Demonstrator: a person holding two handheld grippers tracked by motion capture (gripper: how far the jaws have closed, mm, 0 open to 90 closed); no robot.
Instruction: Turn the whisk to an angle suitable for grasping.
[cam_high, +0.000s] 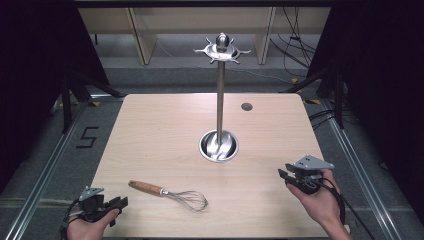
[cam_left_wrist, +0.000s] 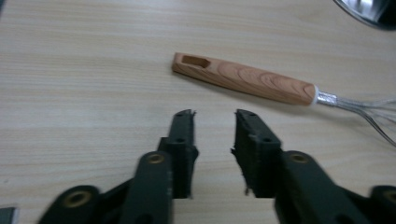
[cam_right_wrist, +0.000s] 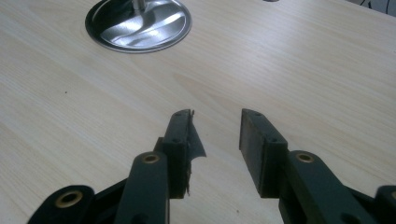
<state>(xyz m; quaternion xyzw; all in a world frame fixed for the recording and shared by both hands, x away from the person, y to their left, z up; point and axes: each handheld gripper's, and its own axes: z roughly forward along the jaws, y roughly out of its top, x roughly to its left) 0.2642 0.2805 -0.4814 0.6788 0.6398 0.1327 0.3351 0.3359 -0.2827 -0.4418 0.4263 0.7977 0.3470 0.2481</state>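
Note:
A whisk (cam_high: 170, 194) with a wooden handle and wire head lies flat near the table's front edge. In the left gripper view its handle (cam_left_wrist: 243, 78) lies just beyond the jaws, with a hanging slot at its near end. My left gripper (cam_high: 122, 202) rests at the front left corner, pointing toward the handle, open and holding nothing (cam_left_wrist: 215, 114). A steel utensil stand (cam_high: 220, 100) rises from a round base (cam_high: 218, 145) mid-table, and hooks ring its top (cam_high: 222, 49). My right gripper (cam_high: 283, 176) hovers at the front right, open and holding nothing (cam_right_wrist: 217, 113), aimed at the stand's base (cam_right_wrist: 138, 22).
The light wooden table (cam_high: 165, 125) has a small round hole (cam_high: 246, 106) at its back right. Cables trail from both grippers. Dark curtains flank the table, and grey floor with rails runs along both sides.

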